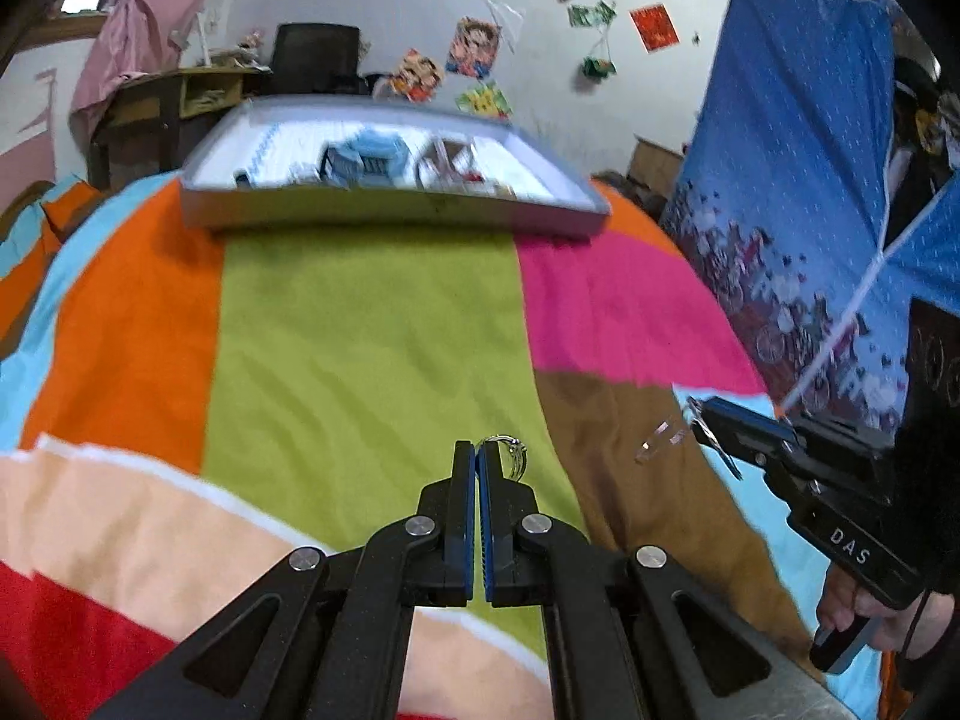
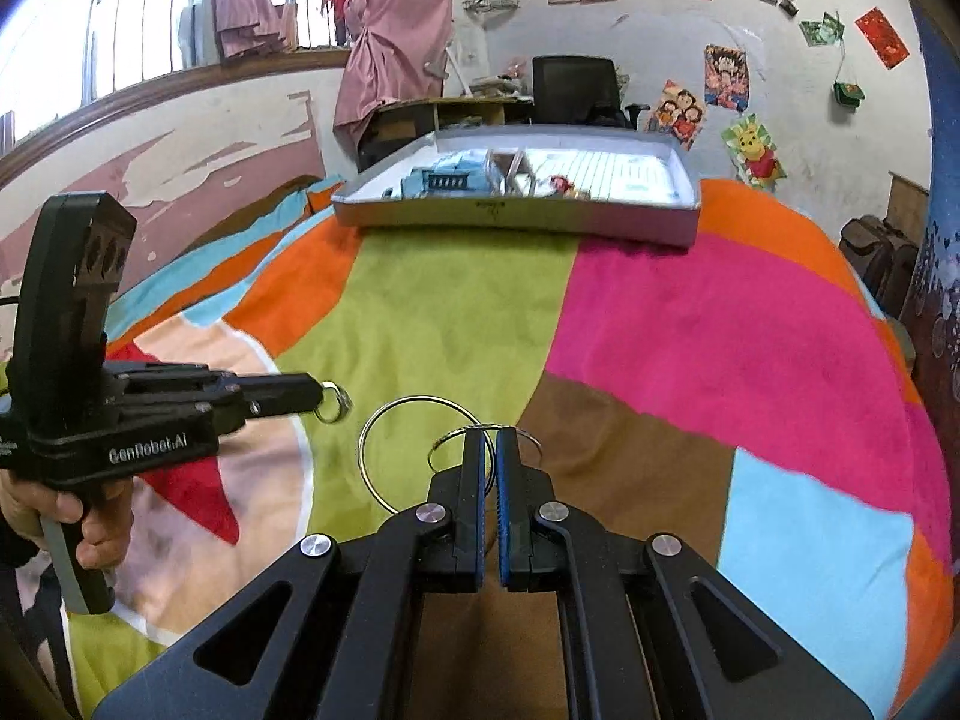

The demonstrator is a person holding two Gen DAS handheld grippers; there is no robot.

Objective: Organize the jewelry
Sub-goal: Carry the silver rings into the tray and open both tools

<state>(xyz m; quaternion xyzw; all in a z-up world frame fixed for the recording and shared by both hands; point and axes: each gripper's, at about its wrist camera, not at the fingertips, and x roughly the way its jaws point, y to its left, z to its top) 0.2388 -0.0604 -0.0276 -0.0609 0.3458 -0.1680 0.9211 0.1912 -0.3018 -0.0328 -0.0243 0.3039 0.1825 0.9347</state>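
We hold one gripper in each hand above the colourful blanket (image 2: 450, 312), and both have their jaws pressed together on jewelry. The left gripper (image 1: 476, 462) pinches a small silver ring (image 1: 511, 455) at its tips; in the right wrist view the same ring (image 2: 336, 402) hangs from the end of that gripper (image 2: 312, 393), clear of the blanket. The right gripper (image 2: 491, 450) is closed on thin silver hoops (image 2: 408, 450): one large hoop stands out on the left side of its fingers, and a smaller one crosses between the tips. We cannot tell if these hoops are linked together or only gripped together.

The shallow grey box (image 2: 516, 219) lies at the far end of the blanket, well apart from both grippers. Inside it we see a light blue item and some small pieces, but they are too blurred to name.

In our judgement the task is in its middle part. The picking is done for these pieces, because both are off the blanket and held firmly. What is left is to carry them across to the box and to put each one down in a proper place. No other loose jewelry shows on the blanket near the box.
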